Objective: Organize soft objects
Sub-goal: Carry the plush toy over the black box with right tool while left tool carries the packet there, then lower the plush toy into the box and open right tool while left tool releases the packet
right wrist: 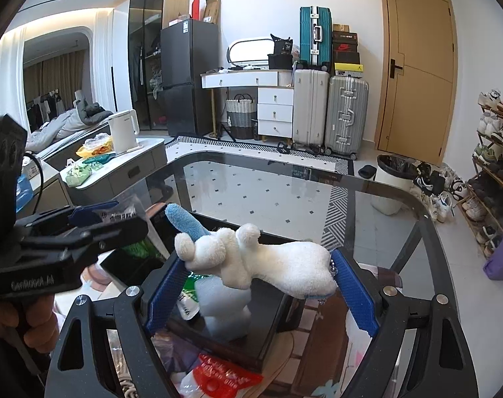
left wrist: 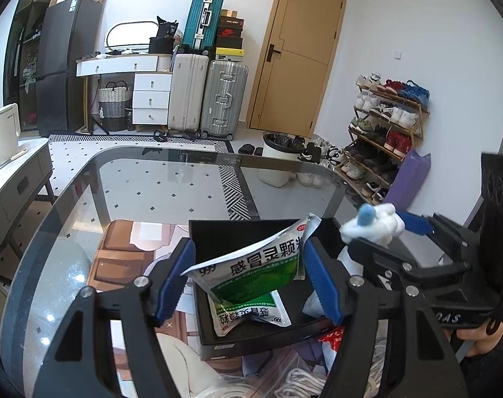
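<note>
Right wrist view, plush toy [right wrist: 268,262] hides black box [right wrist: 271,311] interior

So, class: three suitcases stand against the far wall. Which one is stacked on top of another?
The teal suitcase: it stands upright atop the white suitcase, while the silver suitcase stands on the floor beside them.

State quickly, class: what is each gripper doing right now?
Left gripper: shut on the green medicine sachet.
Right gripper: shut on the white plush toy.

Bright, even indoor light; ceiling strip glowing in right view; glare on glass counter [left wrist: 85,205]; strong fisheye bending, dark corners; sharp.
</note>
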